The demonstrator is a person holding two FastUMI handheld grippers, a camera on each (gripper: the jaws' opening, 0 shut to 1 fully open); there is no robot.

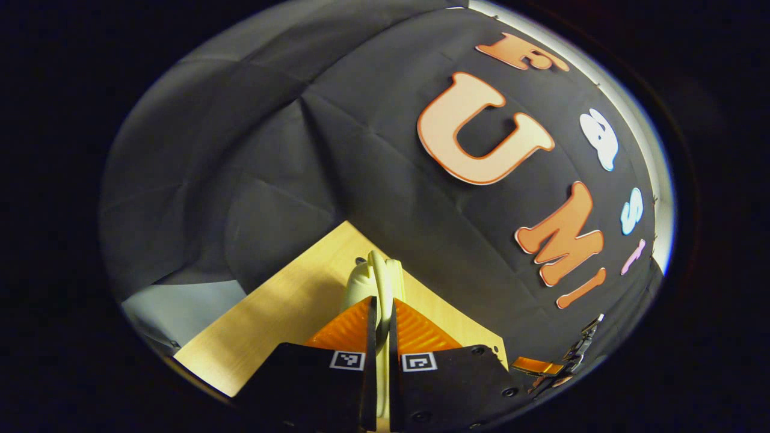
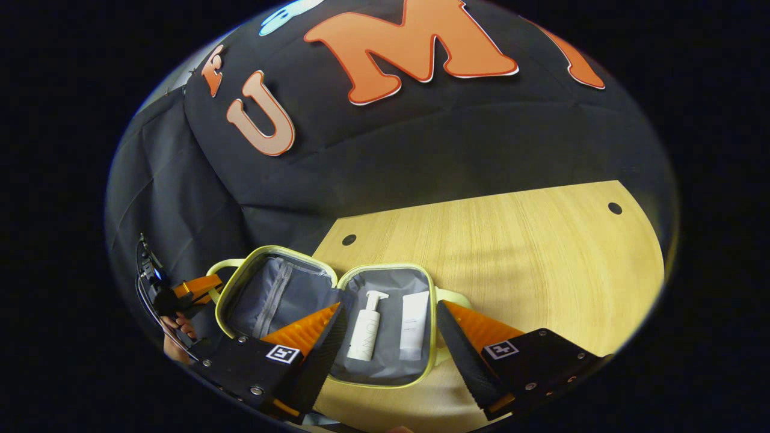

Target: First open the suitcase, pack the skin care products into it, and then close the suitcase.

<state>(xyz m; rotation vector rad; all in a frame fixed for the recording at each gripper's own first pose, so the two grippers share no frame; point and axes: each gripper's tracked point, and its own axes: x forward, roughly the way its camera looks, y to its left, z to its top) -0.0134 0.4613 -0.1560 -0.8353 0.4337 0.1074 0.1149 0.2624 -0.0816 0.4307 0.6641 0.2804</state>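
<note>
Left gripper view: we find the left gripper point(image 1: 383, 322) closed on the pale yellow-green rim or handle of the suitcase point(image 1: 374, 281), both fingers pressing on it, above the worktop point(image 1: 283, 313) near its far corner. We judge the shell stiff and light, so a hold at this edge should swing the lid without flexing it.

Right gripper view: the right gripper point(image 2: 385, 337) stands wide and holds nothing, poised over the suitcase, which lies open flat at the worktop's near left edge. A pump bottle point(image 2: 367, 328) and a tube point(image 2: 414, 326) lie side by side in the right half; the zippered left half point(image 2: 280, 297) is bare. Both products look light, smooth and liable to slide as the lid closes. The other gripper point(image 2: 195, 287) sits at the left handle.
</note>
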